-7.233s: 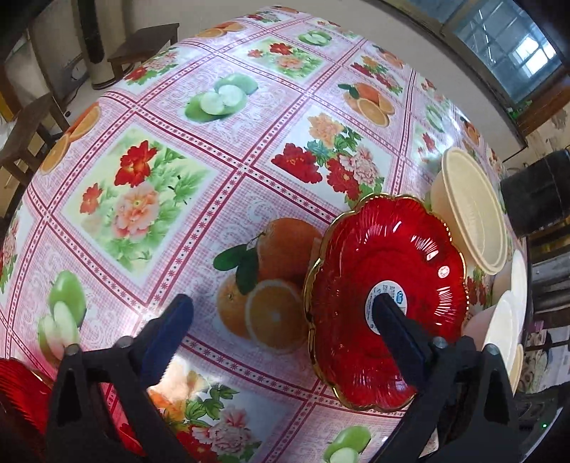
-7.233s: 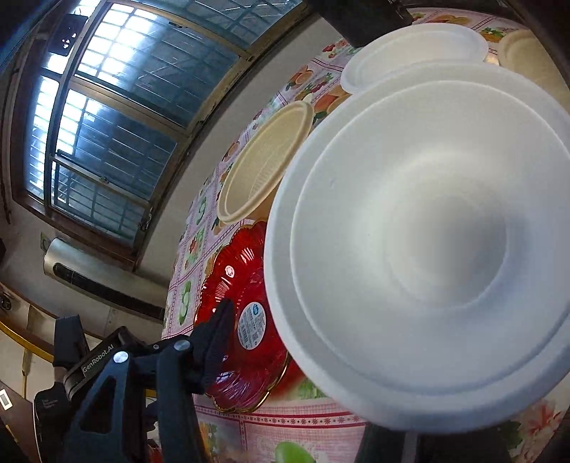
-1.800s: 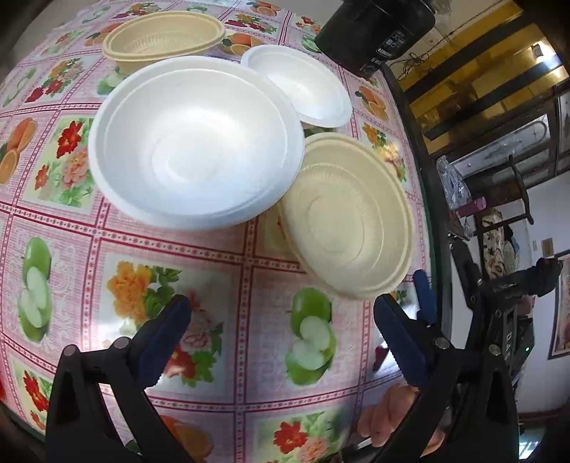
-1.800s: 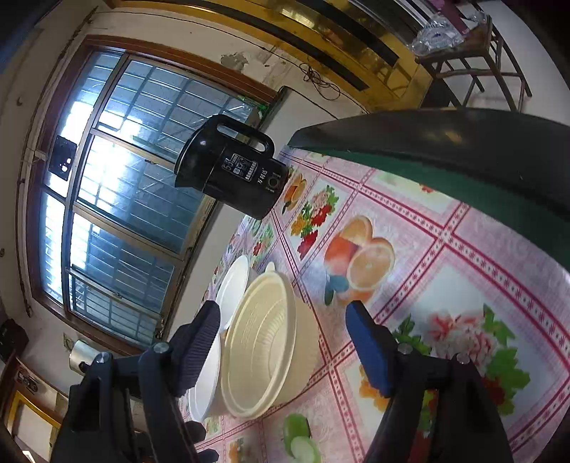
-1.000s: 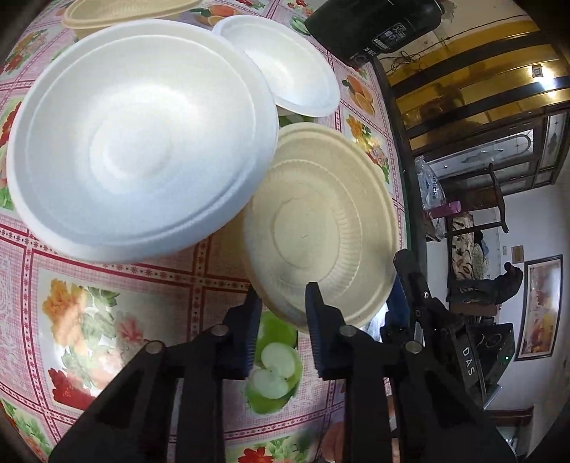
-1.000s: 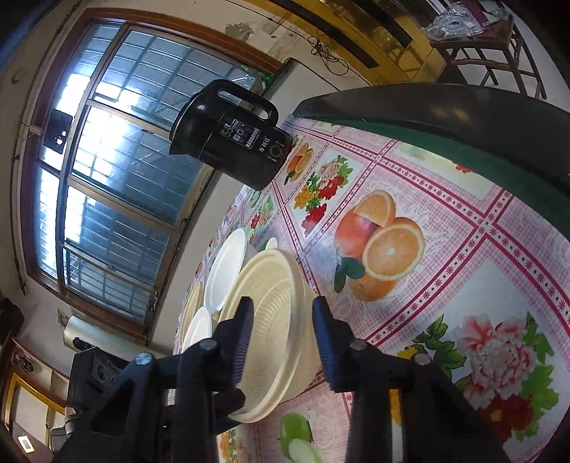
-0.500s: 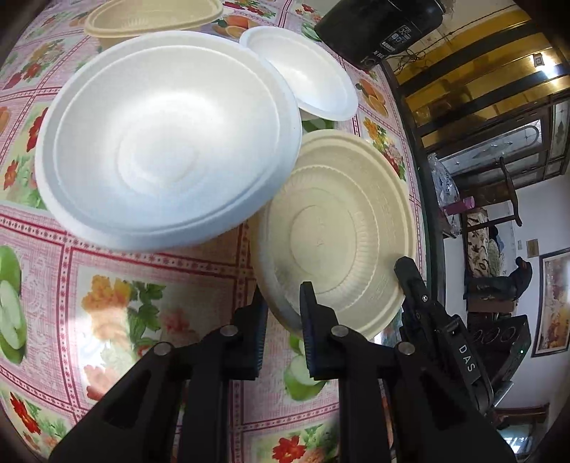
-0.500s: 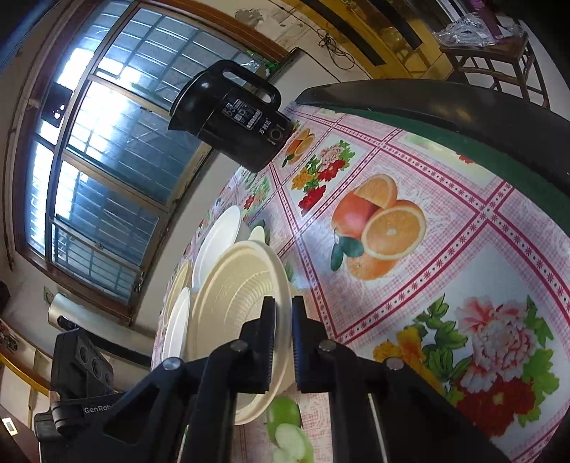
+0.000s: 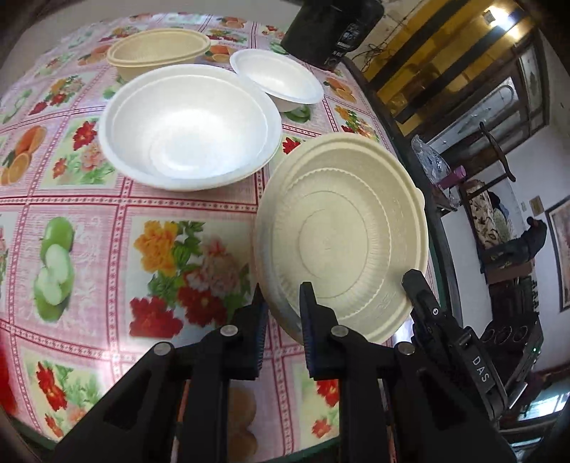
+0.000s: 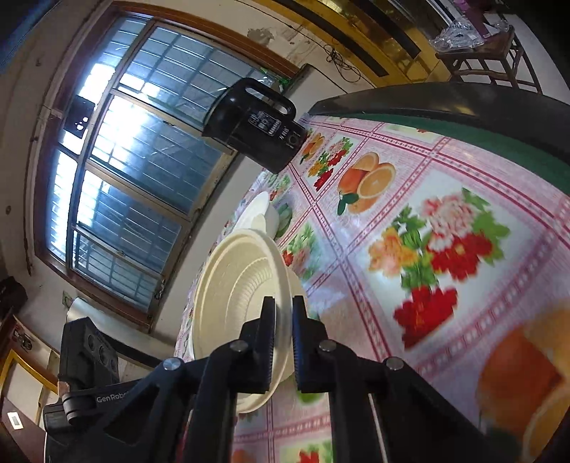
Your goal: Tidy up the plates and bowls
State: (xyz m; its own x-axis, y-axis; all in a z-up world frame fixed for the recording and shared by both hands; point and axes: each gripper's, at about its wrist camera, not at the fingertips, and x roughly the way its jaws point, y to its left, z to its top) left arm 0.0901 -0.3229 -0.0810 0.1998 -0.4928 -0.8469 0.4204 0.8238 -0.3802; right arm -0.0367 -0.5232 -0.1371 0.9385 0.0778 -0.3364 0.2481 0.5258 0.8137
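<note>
A cream ribbed bowl (image 9: 352, 235) is tilted up off the flowered tablecloth (image 9: 107, 249). My left gripper (image 9: 281, 306) is shut on its near rim. My right gripper (image 10: 283, 317) is shut on the opposite rim of the same cream bowl (image 10: 238, 295), and its body shows at the bowl's right edge in the left wrist view (image 9: 449, 342). A large white foam bowl (image 9: 188, 124) sits behind, with a smaller white foam bowl (image 9: 278, 76) and another cream bowl (image 9: 160, 48) farther back.
A black kettle-like appliance (image 9: 331, 32) stands at the table's far edge, also in the right wrist view (image 10: 256, 124). The table's dark rim (image 9: 438, 220) runs close on the right. Windows (image 10: 124, 160) lie beyond the table.
Both grippers closed on the cream bowl's opposite rims. The bowl has since lifted and tilted, and both views have drawn back a little.
</note>
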